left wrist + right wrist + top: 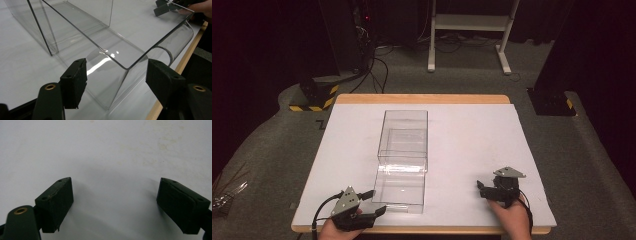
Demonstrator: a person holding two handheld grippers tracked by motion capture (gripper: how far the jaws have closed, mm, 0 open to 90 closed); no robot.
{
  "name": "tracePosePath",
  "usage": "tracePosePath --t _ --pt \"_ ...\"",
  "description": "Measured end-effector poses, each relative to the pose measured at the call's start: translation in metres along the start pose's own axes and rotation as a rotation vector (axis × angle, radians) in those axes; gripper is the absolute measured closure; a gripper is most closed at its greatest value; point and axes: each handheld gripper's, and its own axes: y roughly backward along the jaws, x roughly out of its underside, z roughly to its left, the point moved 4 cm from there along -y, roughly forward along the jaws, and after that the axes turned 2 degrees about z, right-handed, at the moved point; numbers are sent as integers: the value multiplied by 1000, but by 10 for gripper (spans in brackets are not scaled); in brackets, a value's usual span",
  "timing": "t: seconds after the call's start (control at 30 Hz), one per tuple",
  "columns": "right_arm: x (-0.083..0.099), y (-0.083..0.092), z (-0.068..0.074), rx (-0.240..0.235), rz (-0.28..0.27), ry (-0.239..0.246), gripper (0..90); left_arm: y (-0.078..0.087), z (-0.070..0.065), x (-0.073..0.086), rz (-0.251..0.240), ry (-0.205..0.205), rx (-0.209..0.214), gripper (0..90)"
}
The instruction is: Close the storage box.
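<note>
**Clear plastic box: handling and grip point**

Left gripper [371,206], lower left of the high view, has its jaws spread around the near corner of the clear box [403,159], pads not yet pressing the walls. The box lies at centre frame on the white table [472,145]. Judged light, rigid, slick and prone to scratching or cracking; grip a thin wall near the corner. Right gripper [479,188], lower right, stands spread and empty.
</note>
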Motion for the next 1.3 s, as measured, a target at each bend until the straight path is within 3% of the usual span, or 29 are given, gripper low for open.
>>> tracePosePath --t 0.13,0.83,1.3 --pt "0 0 0 0 0 0 139 0 1 0 -13 12 -6 377" --pt "0 0 0 0 1 0 138 -12 7 -6 -38 48 -43 386" --pt "0 0 0 0 0 0 139 -19 12 -10 -55 37 -68 442"
